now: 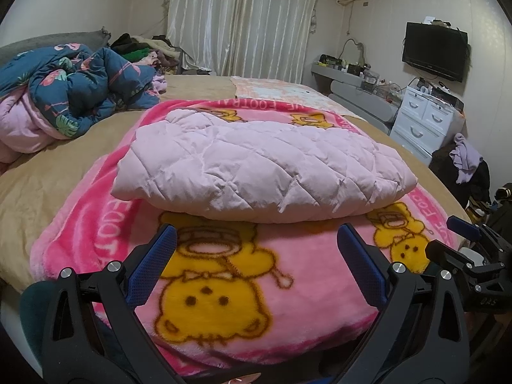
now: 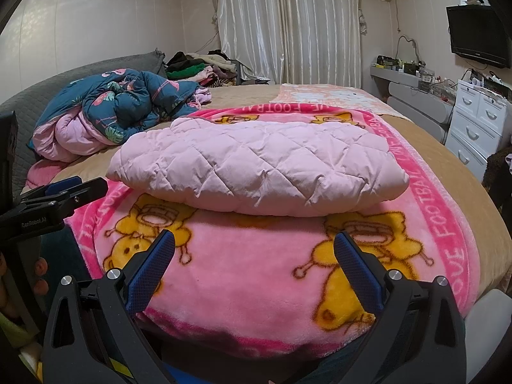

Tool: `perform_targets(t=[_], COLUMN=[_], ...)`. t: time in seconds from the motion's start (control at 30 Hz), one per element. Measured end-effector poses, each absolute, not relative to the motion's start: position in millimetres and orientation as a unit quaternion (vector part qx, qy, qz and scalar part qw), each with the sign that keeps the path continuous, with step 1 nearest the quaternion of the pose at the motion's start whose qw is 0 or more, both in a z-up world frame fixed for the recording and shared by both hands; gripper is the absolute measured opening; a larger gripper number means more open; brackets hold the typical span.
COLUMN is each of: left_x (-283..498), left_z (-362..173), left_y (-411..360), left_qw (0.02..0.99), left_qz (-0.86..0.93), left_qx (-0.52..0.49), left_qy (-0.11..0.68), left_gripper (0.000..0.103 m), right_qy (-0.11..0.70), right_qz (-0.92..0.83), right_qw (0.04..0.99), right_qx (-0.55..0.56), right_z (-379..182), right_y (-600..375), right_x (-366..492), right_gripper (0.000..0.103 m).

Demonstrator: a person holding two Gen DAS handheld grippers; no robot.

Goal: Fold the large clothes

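A pale pink quilted jacket [image 1: 256, 166] [image 2: 256, 169] lies folded into a thick bundle on a pink blanket with yellow bears [image 1: 224, 288] [image 2: 240, 272]. My left gripper [image 1: 256, 233] hangs open over the blanket's near part, short of the jacket, with nothing between its blue pads. My right gripper [image 2: 254, 240] is also open and empty, just in front of the bundle. The right gripper's tip shows at the right edge of the left wrist view, and the left gripper's tip shows at the left edge of the right wrist view.
The blanket covers a tan bed [image 1: 38, 185]. A crumpled blue floral duvet [image 1: 73, 86] [image 2: 128, 105] and a heap of clothes [image 2: 198, 67] lie at the far left. White drawers [image 1: 422, 118] and a wall TV [image 1: 435, 51] stand at the right. Curtains [image 2: 288, 25] hang behind.
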State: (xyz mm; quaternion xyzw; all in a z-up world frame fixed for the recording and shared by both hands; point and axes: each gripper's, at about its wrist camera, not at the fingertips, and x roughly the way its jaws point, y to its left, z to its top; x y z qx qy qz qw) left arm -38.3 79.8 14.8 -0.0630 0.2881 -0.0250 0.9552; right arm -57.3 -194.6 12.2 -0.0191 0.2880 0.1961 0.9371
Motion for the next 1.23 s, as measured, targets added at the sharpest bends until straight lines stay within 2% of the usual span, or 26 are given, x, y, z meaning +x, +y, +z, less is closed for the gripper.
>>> perform_targets(t=[0.93, 1.1, 1.23], left_x=[-34.4, -17.4, 7.3], left_z=[7.4, 6.0, 14.4], left_y=[91.6, 136.3, 223.9], left_qw=[0.948, 0.944, 0.938], left_qz=[-0.025, 0.025, 0.111], left_qx=[-0.066, -0.084, -0.095], left_qy=[0.309, 0.318, 0.314], left_gripper=[0.094, 0.094, 0.094], right_qy=[0.287, 0.279, 0.277], right_qz=[0.176, 0.135, 0.000], right_qw=[0.942, 0.951, 0.959], right_qx=[-0.010, 0.018, 0.061], right_z=[9.9, 17.0, 13.6], right_y=[-199.2, -238.0, -339.0], right_x=[-53.0, -43.9, -26.1], right_gripper=[0.099, 0.099, 0.099])
